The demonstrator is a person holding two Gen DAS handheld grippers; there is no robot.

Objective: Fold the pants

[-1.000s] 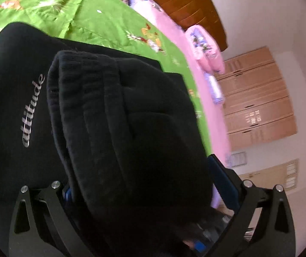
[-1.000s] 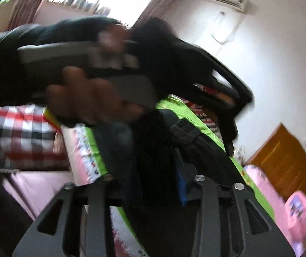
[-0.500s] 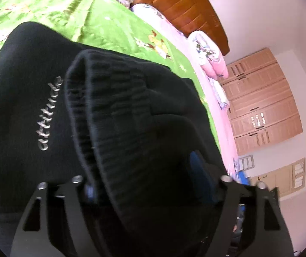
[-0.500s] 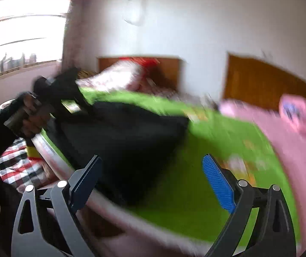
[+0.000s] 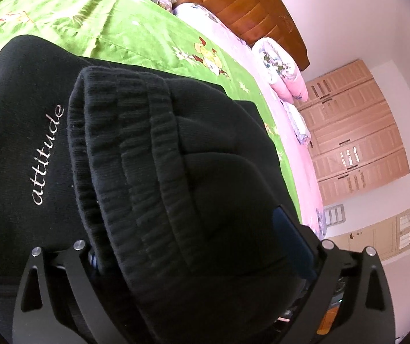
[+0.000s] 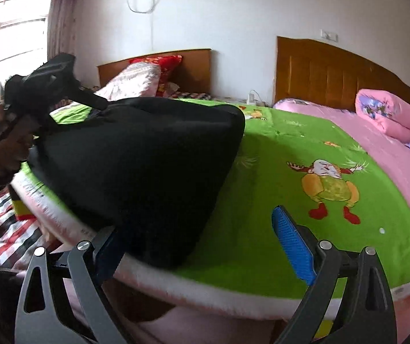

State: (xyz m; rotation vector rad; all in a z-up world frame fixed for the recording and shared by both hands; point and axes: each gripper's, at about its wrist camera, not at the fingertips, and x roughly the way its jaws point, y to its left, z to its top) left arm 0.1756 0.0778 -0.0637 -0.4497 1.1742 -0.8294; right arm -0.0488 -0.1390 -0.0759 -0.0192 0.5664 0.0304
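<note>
The black pants [image 5: 18, 120] lie folded on the green bedsheet [image 5: 95, 25], with white "attitude" lettering showing. Their ribbed waistband end [image 5: 147, 172] is bunched between the jaws of my left gripper [image 5: 202, 246], which stand wide apart; whether they clamp the cloth I cannot tell. In the right wrist view the pants [image 6: 147, 157] are a black mound near the bed's front edge. My right gripper [image 6: 202, 243] is open and empty, low at the bed's edge just right of the mound. The left gripper [image 6: 52, 83] shows at the mound's far left.
The green sheet [image 6: 305, 149] lies over a pink bedspread [image 6: 391, 154]. A folded pink quilt [image 6: 388, 114] lies by the wooden headboard [image 6: 334, 74]. A second bed with pillows [image 6: 136, 80] stands behind. Wooden wardrobes [image 5: 357, 132] line the wall. A striped blanket [image 6: 1, 229] lies at lower left.
My right gripper let go of the pants, opened, and pulled back to the bed's front edge. My left gripper stayed on the bunched waistband end, shifting slightly.
</note>
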